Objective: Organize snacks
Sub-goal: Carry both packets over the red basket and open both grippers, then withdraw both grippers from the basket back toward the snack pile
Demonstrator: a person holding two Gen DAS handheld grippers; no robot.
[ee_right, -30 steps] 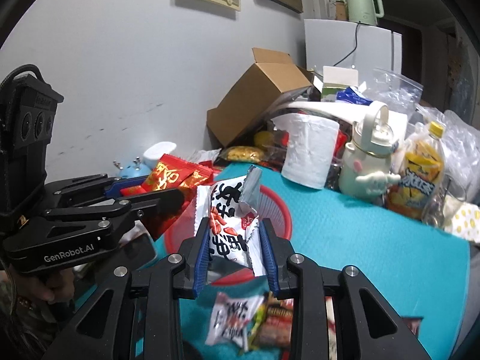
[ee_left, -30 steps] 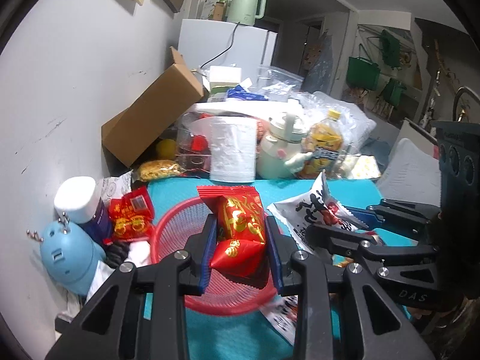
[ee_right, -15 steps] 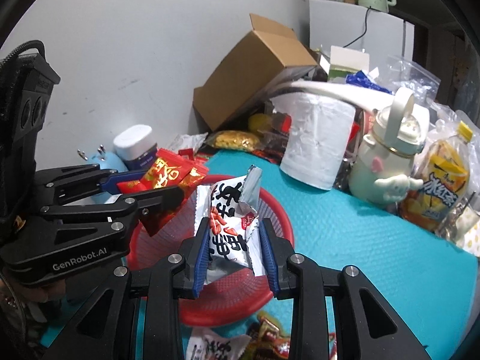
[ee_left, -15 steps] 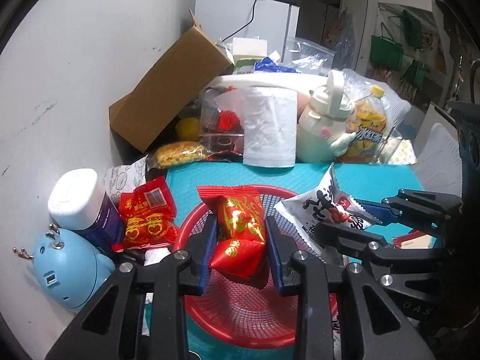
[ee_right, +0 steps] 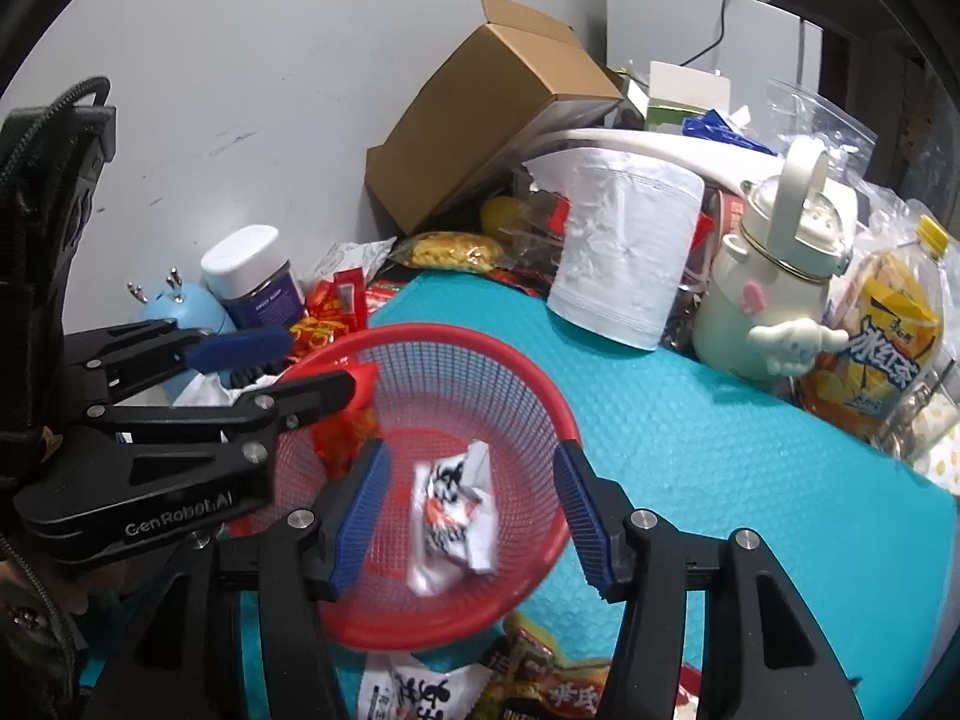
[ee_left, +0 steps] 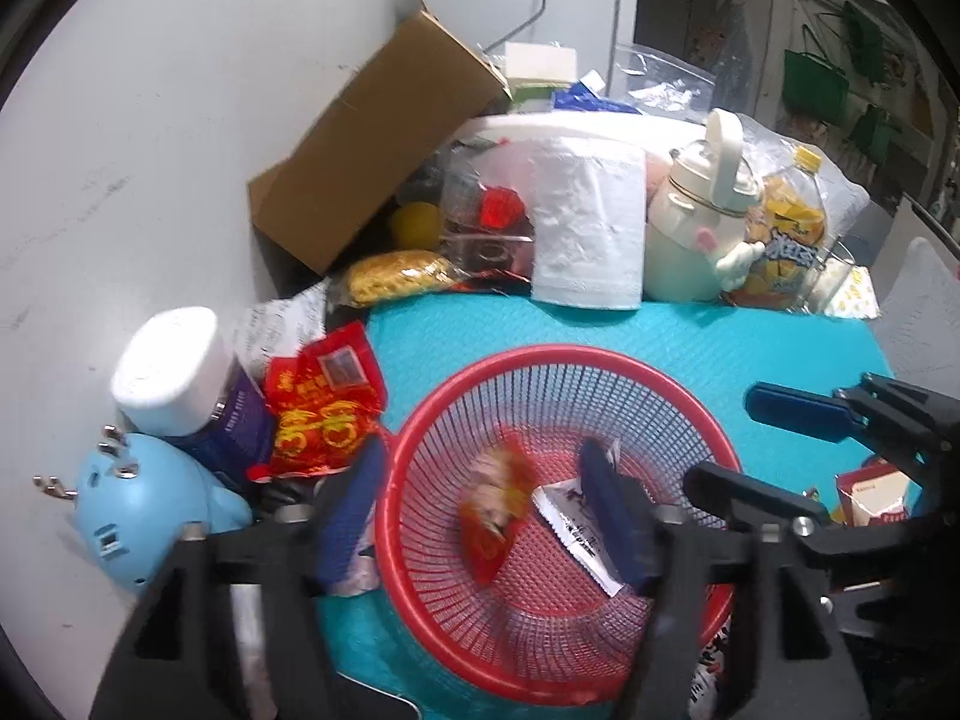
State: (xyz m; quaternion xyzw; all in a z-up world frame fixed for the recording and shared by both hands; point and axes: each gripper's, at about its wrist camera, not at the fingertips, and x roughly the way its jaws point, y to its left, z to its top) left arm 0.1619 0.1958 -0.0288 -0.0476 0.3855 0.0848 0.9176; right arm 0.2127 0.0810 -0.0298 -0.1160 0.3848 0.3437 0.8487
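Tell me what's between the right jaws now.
In the right wrist view, the open right gripper frames the white snack packet, blurred, over the red basket.

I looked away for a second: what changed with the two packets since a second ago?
Both grippers opened. The left gripper released the red packet and the right gripper released the white packet; both dropped into the red basket. The basket stayed on the teal mat.

Basket (ee_left: 558, 360): red plastic mesh, glossy rim.
Red snack packet (ee_left: 495, 501): shiny foil, blurred.
White snack packet (ee_right: 453, 513): glossy printed film.
Mat (ee_right: 690, 456): turquoise, bubble-textured, matt.
Box (ee_right: 492, 114): brown corrugated cardboard, matt.
Gripper fingers (ee_right: 363, 510): black matt plastic, blue ribbed pads.
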